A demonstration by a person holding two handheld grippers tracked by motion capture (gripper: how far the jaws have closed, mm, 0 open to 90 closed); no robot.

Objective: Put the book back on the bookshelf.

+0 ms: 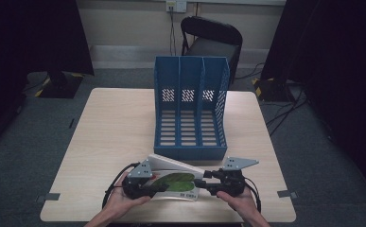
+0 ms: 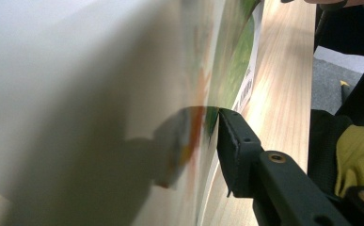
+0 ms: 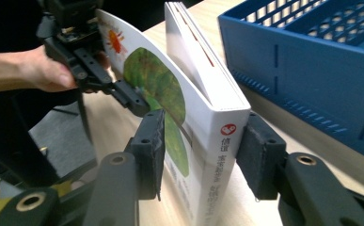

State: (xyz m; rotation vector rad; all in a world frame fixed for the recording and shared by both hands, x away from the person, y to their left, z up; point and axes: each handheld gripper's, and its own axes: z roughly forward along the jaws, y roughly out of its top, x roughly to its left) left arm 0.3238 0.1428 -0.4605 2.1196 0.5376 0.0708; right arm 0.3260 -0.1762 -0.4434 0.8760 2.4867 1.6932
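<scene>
One book [image 1: 178,182], thick, with a glossy white cover bearing a green leaf shape, stands near the front edge of the pale wooden table [image 1: 114,127], cover splayed. The left gripper [image 1: 145,187] is clamped tight on the book's front cover. The right gripper [image 1: 209,182] has its two black jaws pressed on the spine end. Behind stands one blue perforated plastic file rack [image 1: 190,106] with three slots.
</scene>
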